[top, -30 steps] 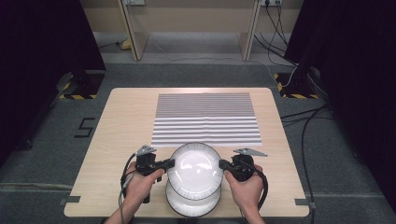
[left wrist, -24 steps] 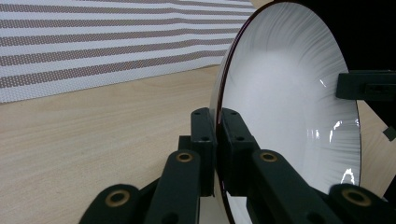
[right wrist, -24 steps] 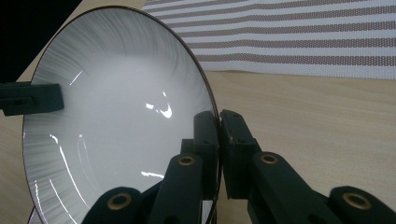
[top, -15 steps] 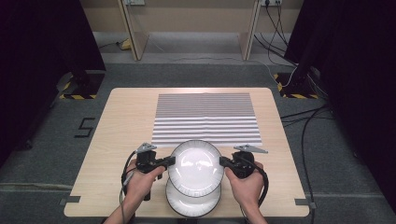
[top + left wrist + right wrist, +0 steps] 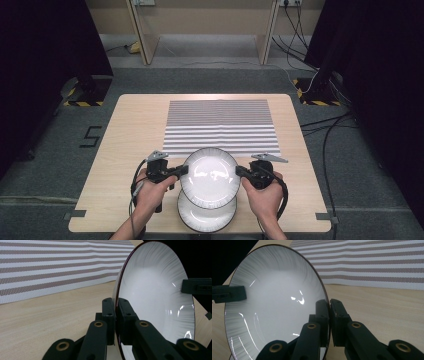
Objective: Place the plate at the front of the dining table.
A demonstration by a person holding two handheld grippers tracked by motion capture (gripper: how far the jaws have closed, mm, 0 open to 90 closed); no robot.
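Even overhead lighting; dark surroundings. White glare streaks on the plate [image 5: 274,305]. Gripper views sharp on the striped mat [image 5: 50,267], slightly soft close up.

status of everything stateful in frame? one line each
upper plate: lifted, held by its rim on both sides
lower plate: flat on the table, partly under the upper plate
striped mat: spread flat
left gripper: shut on upper plate
right gripper: shut on upper plate

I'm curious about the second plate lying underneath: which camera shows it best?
The high view: the lower plate lies on the table, its near half peeking out beneath the lifted plate pinched by the left gripper and right gripper. Both gripper views look across the lifted plate and give no clear sight of the lower one.
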